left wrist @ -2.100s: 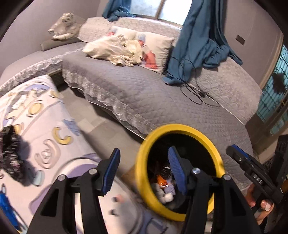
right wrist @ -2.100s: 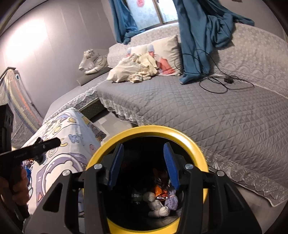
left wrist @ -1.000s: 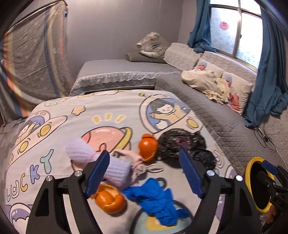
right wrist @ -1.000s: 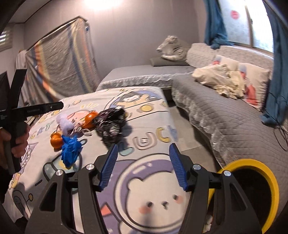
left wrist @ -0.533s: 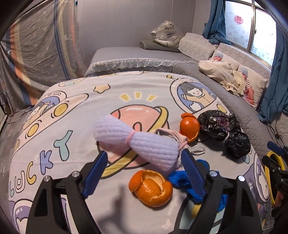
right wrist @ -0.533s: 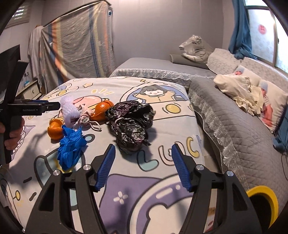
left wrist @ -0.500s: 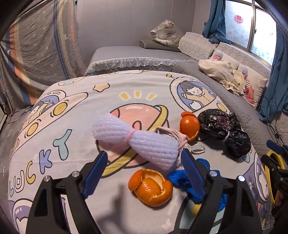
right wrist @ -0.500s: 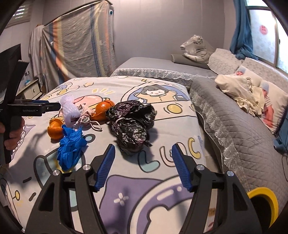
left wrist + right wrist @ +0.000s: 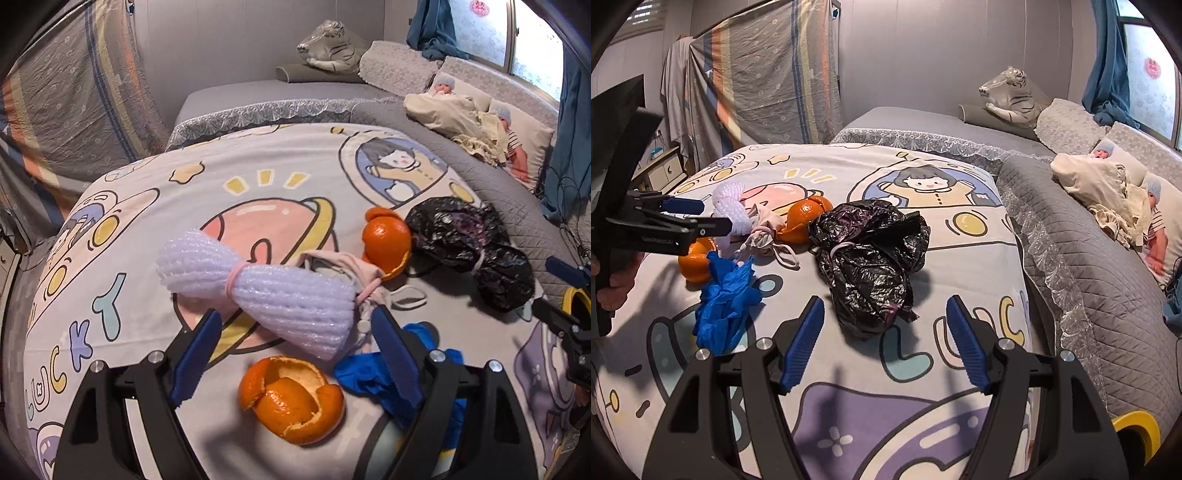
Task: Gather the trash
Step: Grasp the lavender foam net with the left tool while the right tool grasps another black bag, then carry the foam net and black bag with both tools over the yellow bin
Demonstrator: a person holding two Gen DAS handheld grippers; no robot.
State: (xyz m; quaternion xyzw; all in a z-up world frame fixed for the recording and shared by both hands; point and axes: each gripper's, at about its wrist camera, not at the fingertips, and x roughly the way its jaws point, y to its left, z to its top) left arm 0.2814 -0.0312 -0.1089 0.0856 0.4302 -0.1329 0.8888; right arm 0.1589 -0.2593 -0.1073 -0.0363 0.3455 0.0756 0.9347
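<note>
Trash lies on the cartoon bedspread (image 9: 258, 177). A white foam net (image 9: 258, 291) lies just ahead of my open, empty left gripper (image 9: 295, 362). An orange peel (image 9: 291, 398) lies between its fingers. A blue glove (image 9: 373, 369), a pink mask (image 9: 343, 266), a second orange peel (image 9: 386, 240) and a black plastic bag (image 9: 469, 243) lie to the right. My right gripper (image 9: 882, 343) is open and empty, just short of the black bag (image 9: 871, 258). The blue glove (image 9: 726, 295) lies to its left. The yellow bin rim (image 9: 1134, 432) shows at lower right.
A grey quilted sofa (image 9: 1089, 258) runs along the right with pillows (image 9: 1108, 184) and a toy tiger (image 9: 1012, 96). A striped sheet (image 9: 768, 74) hangs at the back. The left gripper shows in the right wrist view (image 9: 698, 214) over the peels.
Both grippers swung from the yellow bin to the bed. In the last half second the left gripper closed in on the foam net and the right on the black bag.
</note>
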